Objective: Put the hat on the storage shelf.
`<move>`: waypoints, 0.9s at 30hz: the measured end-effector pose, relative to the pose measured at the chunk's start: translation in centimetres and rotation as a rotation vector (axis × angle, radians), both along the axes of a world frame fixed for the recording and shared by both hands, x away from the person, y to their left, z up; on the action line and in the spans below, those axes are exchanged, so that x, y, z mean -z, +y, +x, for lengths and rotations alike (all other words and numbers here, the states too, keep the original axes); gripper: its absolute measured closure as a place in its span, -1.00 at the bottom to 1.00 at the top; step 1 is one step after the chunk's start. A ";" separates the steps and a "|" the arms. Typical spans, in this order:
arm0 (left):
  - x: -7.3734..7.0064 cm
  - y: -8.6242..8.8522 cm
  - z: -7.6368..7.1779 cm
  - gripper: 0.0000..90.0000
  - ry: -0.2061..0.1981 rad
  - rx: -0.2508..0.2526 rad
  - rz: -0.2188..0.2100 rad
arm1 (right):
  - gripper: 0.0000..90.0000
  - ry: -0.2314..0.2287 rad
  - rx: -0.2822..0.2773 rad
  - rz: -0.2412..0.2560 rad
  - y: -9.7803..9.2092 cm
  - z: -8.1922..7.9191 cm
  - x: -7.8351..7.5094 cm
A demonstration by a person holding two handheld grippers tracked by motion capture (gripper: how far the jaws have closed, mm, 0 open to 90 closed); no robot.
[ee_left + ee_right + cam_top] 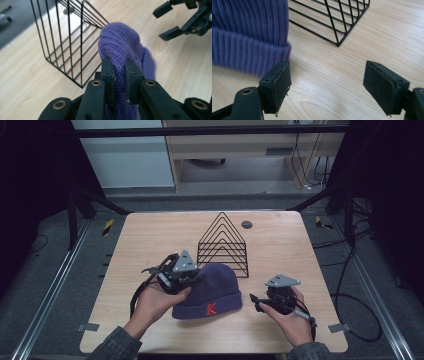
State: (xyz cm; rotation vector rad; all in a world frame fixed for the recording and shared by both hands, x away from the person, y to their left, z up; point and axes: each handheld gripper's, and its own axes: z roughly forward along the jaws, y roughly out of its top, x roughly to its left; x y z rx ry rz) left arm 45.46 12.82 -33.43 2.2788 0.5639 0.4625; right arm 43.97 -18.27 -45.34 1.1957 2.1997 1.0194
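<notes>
Wooden table (150,245), tongs-pinched purple beanie (215,290)

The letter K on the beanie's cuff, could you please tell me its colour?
Red, on the purple beanie; the high view shows it best.

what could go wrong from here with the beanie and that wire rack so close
1. The left gripper pinches only a thin fold of the purple beanie, so the knit might slip free when lifted.
2. The black wire rack stands right beside the beanie; a lift or swing could snag the knit on it or knock it.
3. The right gripper is open beside the cuff, so one grip carries everything.
</notes>
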 end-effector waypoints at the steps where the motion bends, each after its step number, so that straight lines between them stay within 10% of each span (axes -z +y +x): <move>1: -0.4 0.1 0.0 0.77 -0.002 0.004 -0.004 | -0.52 -0.004 -0.001 -0.001 0.0 0.0 0.0; 27: -7.7 1.8 0.6 0.78 -0.083 0.029 -0.015 | -0.63 -0.041 -0.028 0.059 1.0 -0.7 -1.8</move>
